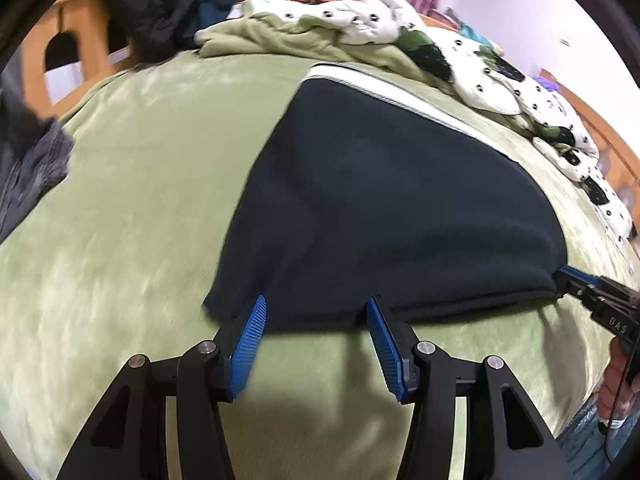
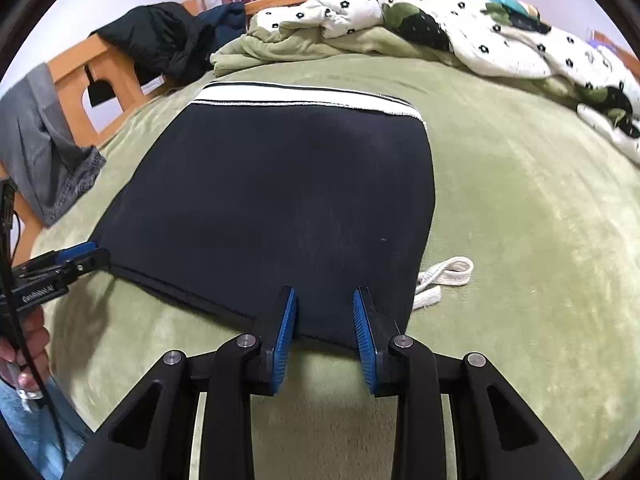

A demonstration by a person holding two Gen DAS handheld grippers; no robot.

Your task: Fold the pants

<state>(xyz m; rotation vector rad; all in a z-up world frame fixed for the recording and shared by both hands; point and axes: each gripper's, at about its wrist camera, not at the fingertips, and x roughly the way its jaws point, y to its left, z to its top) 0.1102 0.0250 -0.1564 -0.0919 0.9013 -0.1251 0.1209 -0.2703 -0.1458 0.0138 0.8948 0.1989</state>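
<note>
Dark navy pants (image 1: pixel 392 208) lie folded flat on the green bed cover (image 1: pixel 132 200), white striped waistband (image 1: pixel 384 92) at the far side. My left gripper (image 1: pixel 316 308) is open at the near left corner of the pants' near edge, blue pads (image 1: pixel 250 344) apart. In the right wrist view the pants (image 2: pixel 276 208) fill the middle, and my right gripper (image 2: pixel 324 300) is open at the near right edge. A white drawstring (image 2: pixel 444 276) sticks out at the right. Each gripper shows in the other's view: the right one (image 1: pixel 576 284), the left one (image 2: pixel 80 256).
A rumpled white flowered quilt (image 2: pixel 500 40) and green blanket (image 2: pixel 280 48) lie along the far side. Dark jackets (image 2: pixel 160 44) hang on the wooden bed frame (image 2: pixel 80 76). A grey garment (image 2: pixel 44 148) lies at the left edge.
</note>
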